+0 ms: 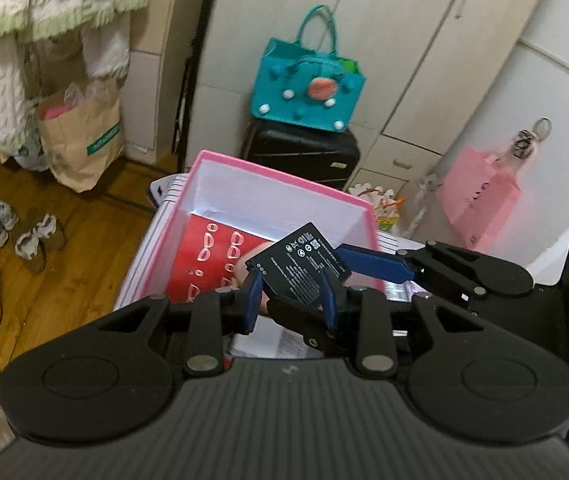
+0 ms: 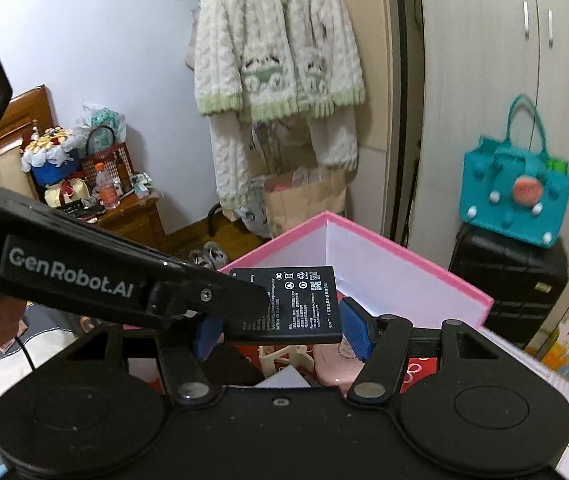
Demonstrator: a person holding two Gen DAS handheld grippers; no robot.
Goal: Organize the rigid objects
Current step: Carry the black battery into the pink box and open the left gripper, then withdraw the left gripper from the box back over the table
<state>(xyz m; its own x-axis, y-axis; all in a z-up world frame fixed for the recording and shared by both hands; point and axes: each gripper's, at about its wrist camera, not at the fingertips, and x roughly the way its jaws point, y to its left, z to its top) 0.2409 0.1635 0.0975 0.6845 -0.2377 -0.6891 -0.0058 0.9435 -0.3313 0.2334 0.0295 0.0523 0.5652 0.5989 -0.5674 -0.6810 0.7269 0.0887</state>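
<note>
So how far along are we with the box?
Done: the pink box already holds a red glasses-print item and, in the right wrist view, a pink case. In hand: the black battery is gripped by both the left gripper and the right gripper, above the box. Left: lowering it in and letting go; other loose items aren't visible.

Counted: 1 black battery (image 1: 300, 266), 1 pink box (image 1: 280, 184), 2 grippers, left (image 1: 294, 300) & right (image 2: 284, 332). Also seen: 1 teal bag (image 1: 308, 92), 1 black suitcase (image 1: 304, 152), 1 knit cardigan (image 2: 280, 48), approx. 2 pairs of shoes (image 1: 16, 232), 1 paper bag (image 1: 84, 140).
</note>
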